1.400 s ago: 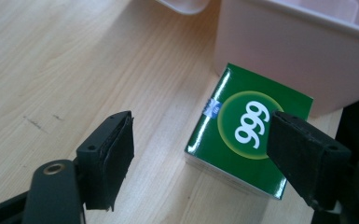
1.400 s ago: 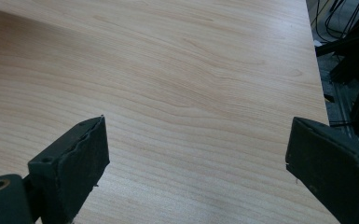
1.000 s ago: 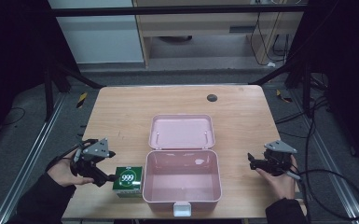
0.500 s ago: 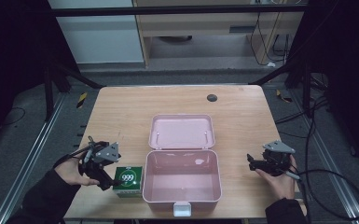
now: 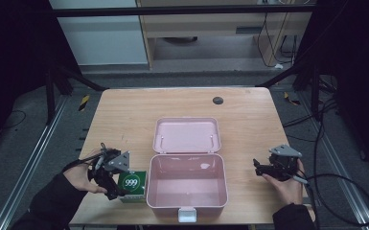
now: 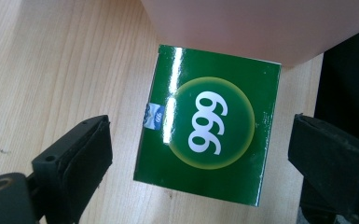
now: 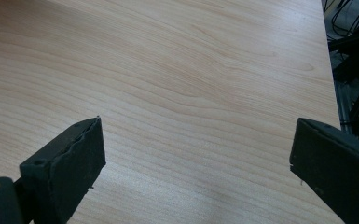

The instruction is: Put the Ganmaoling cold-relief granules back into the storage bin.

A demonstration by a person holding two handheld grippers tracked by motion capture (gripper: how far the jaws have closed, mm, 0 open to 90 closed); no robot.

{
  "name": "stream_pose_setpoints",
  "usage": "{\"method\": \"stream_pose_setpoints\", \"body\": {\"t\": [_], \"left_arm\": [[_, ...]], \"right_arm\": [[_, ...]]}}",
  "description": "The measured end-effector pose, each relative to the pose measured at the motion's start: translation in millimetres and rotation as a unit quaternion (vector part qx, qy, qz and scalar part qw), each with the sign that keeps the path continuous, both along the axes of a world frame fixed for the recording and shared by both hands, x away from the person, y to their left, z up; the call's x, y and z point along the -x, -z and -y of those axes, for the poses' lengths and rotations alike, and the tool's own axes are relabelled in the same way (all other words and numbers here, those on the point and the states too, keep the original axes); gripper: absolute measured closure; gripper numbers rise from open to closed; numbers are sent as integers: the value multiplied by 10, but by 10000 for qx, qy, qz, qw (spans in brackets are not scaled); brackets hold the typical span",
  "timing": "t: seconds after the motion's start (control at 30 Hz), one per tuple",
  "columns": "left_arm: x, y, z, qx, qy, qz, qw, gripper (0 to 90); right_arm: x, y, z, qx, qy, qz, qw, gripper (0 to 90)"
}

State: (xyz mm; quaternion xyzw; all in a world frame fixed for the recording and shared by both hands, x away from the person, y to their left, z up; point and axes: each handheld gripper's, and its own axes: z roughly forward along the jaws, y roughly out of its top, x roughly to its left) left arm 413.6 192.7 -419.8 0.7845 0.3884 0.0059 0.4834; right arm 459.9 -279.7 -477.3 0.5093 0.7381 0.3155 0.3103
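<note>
In the left gripper view the pink box (image 6: 261, 23) runs off the top edge, its rim unseen, and the small blue label (image 6: 155, 116) on the green carton (image 6: 210, 123) is too fine to read; from the high view the left gripper (image 5: 110, 184) covers the carton's left side, and the dark round spot (image 5: 217, 100) on the table (image 5: 124, 115) is too small to identify

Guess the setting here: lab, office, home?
Most likely a lab recording rig. A bare wooden table stands inside a dark metal frame, loose cables trail over the grey floor, and staged props sit on it: a pink box and a green 999 carton.
</note>
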Motion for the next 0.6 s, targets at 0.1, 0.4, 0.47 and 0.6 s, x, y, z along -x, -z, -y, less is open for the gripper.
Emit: {"method": "stream_pose_setpoints", "body": {"t": [0.1,0.4,0.47,0.6], "left_arm": [[3,42,25,7,-10,-10,10000,53],[-5,148,70,165,-52,-133,9998,52],[-5,166,69,153,-27,-125,9998,51],[-4,203,79,147,16,-130,9998,49]], "right_arm": [[-2,2,0,10,-24,-3,10000,36],[-12,24,-22,49,-66,-102,9999,32],[-17,31,-26,82,-85,-110,9999,32],[-18,37,-36,94,-106,-145,9998,31]]}}
